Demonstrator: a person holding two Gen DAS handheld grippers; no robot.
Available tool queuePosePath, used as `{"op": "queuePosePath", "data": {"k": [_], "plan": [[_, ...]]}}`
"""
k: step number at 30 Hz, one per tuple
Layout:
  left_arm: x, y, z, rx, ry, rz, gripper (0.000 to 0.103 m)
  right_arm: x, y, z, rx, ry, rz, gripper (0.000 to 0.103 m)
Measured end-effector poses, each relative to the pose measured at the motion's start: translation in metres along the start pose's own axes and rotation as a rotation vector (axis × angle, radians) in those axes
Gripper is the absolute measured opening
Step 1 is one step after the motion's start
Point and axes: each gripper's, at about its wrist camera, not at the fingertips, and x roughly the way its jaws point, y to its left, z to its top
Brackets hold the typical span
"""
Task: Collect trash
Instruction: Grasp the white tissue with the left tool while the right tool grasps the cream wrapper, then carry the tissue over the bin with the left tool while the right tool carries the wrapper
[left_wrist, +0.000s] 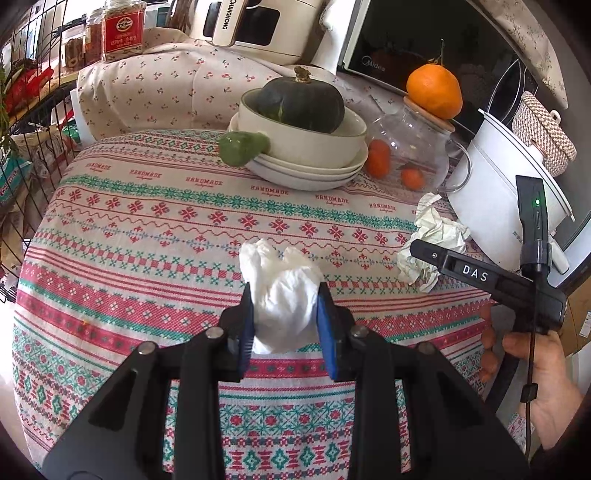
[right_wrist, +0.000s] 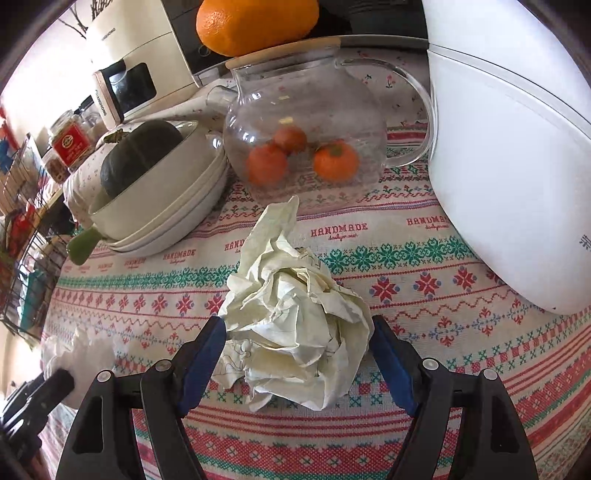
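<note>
Item one: left gripper (left_wrist: 284, 317); blue pads pressed against both flanks of a white tissue wad (left_wrist: 282, 299); wad held just over the patterned tablecloth (left_wrist: 147, 229), near its front middle; whether it is lifted clear of the cloth cannot be told.

Item two: right gripper (right_wrist: 297, 354); fingers spread, one either side of a crumpled cream paper ball (right_wrist: 295, 317); the left pad (right_wrist: 207, 350) looks to be touching the paper's edge, the right pad stands just apart; not yet a pinch; the ball lies on the cloth, near the glass teapot (right_wrist: 306, 122) and just beside the white cooker (right_wrist: 509, 184).

Item three, surroundings: stacked bowls (left_wrist: 306, 147) bearing a dark green squash (left_wrist: 301, 99); an orange (left_wrist: 434, 90) balanced on the teapot lid; small oranges behind the glass.

Item four, hazards, by judgement: the tissue is soft and compresses, so a loosening squeeze could let it slip out; the paper ball is wide and springy, with a loose tail toward the teapot, so closing off-centre may catch only a flap and let the rest unfold or drop; a lunge forward could knock the teapot and tip the perched orange; a low pad may snag the cloth and drag it.
</note>
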Motion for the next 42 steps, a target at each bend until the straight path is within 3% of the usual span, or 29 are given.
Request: {"op": "queuePosePath", "data": {"k": [1,3,5,8,16,23,31,42], "plan": [[0.000,0.000,0.000,0.000,0.002,0.002,0.032,0.000,0.003,-0.001,-0.014,-0.008,-0.007,0.072],[-0.001,-0.001,-0.001,0.006,0.003,0.012,0.032,-0.001,0.010,-0.003,-0.043,-0.007,-0.018,0.050],[-0.004,-0.003,-0.002,0.009,0.007,0.022,0.032,-0.004,0.015,-0.005,-0.055,0.001,-0.005,0.037],[-0.013,-0.008,-0.002,0.012,0.008,0.030,0.032,-0.020,0.025,-0.008,-0.103,-0.006,0.000,0.030],[-0.063,-0.031,0.002,0.035,-0.029,0.035,0.032,-0.102,0.033,-0.030,-0.217,-0.048,0.023,0.029],[-0.118,-0.072,-0.009,0.083,-0.072,0.007,0.032,-0.186,0.025,-0.051,-0.236,-0.089,0.031,0.029],[-0.163,-0.118,-0.043,0.131,-0.072,-0.047,0.033,-0.267,-0.014,-0.093,-0.226,-0.118,0.010,0.029],[-0.190,-0.189,-0.110,0.242,-0.009,-0.150,0.033,-0.335,-0.090,-0.162,-0.167,-0.097,-0.083,0.029]]}}
